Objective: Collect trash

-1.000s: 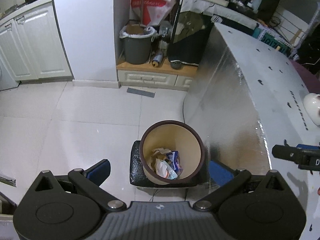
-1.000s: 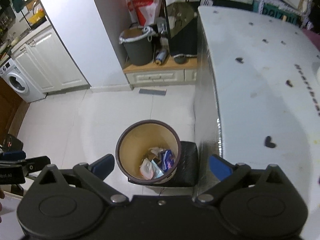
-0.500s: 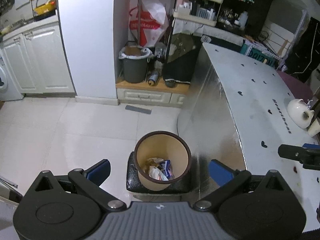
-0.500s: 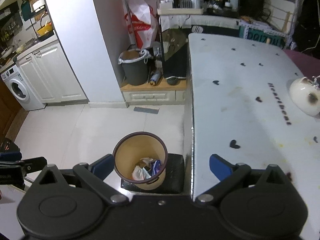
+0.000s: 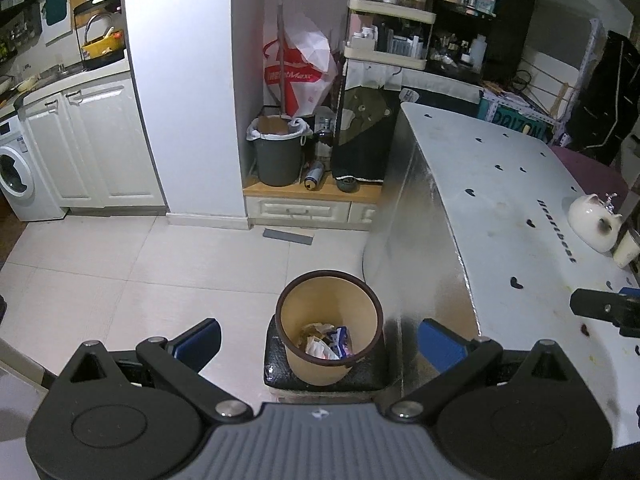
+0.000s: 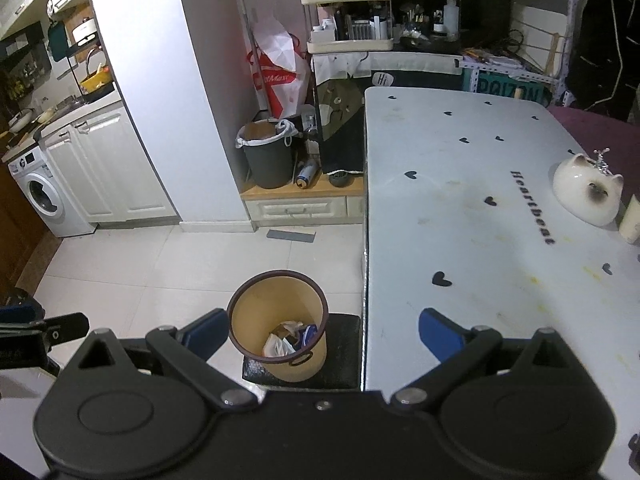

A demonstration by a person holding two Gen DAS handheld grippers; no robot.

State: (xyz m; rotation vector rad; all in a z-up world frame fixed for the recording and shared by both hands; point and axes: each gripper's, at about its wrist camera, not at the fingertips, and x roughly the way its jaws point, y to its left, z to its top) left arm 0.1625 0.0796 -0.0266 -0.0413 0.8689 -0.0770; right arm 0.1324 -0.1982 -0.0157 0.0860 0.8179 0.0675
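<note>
A tan waste bin point(image 5: 329, 328) point(image 6: 278, 326) with a dark rim stands on a black stool beside the white table. Crumpled wrappers point(image 5: 327, 342) point(image 6: 290, 338) lie in its bottom. My left gripper point(image 5: 318, 342) hangs high above the bin, open, nothing between its blue pads. My right gripper point(image 6: 322, 330) is also open and empty, with one finger over the floor and the other over the table edge. Each gripper's tip shows at the side of the other's view.
The white table point(image 6: 500, 220) with black hearts carries a white cat-shaped pot point(image 6: 586, 192) and a cup at its far right. A grey lined bin point(image 5: 278, 152), a red-and-white bag, shelves, white cabinets and a washing machine point(image 6: 42, 196) line the far wall. White tiled floor lies left.
Both grippers have risen and pulled back from the bin, which now looks smaller and farther. More of the table and room has come into view. Both stay open.
</note>
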